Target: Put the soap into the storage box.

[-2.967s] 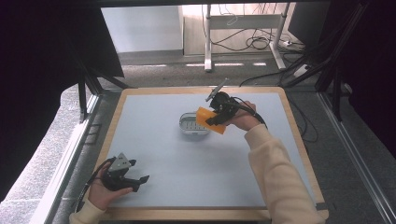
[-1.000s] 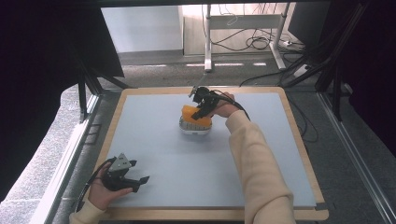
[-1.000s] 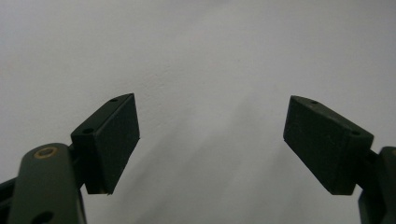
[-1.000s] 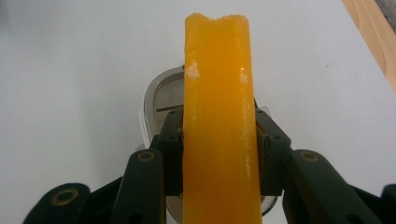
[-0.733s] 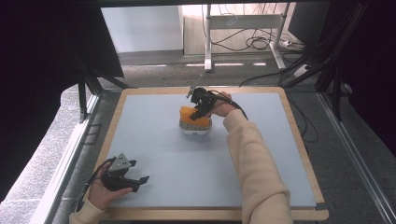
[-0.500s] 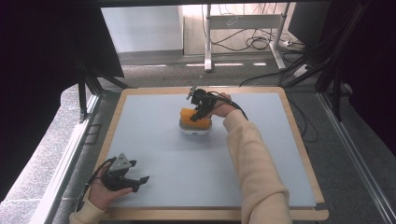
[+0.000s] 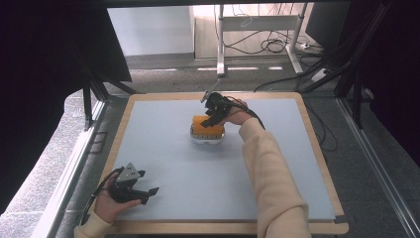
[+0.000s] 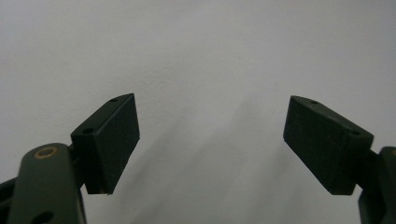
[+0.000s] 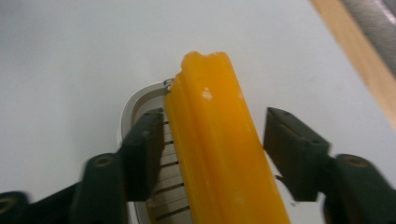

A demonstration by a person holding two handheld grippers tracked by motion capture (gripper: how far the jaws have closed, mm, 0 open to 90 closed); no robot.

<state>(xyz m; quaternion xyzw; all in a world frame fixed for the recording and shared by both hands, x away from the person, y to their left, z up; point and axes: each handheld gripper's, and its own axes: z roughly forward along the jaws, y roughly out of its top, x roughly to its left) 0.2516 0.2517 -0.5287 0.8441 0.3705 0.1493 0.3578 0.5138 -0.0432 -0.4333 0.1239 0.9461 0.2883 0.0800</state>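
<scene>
At mid-tabletop [image 7: 163, 163], far side, we see orange soap bar [image 9: 219, 149] on white slatted dish [image 9: 140, 105]. R tool [image 9: 210, 154] jaws just opened, flanking bar w/ gaps, prob. releasing. L tool [image 8: 210, 140] apart, empty, parked near edge.

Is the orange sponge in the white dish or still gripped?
In the dish, released. The sponge rests on edge in the slotted white dish; the right tongs have just been opening, and gaps show on both sides.
</scene>
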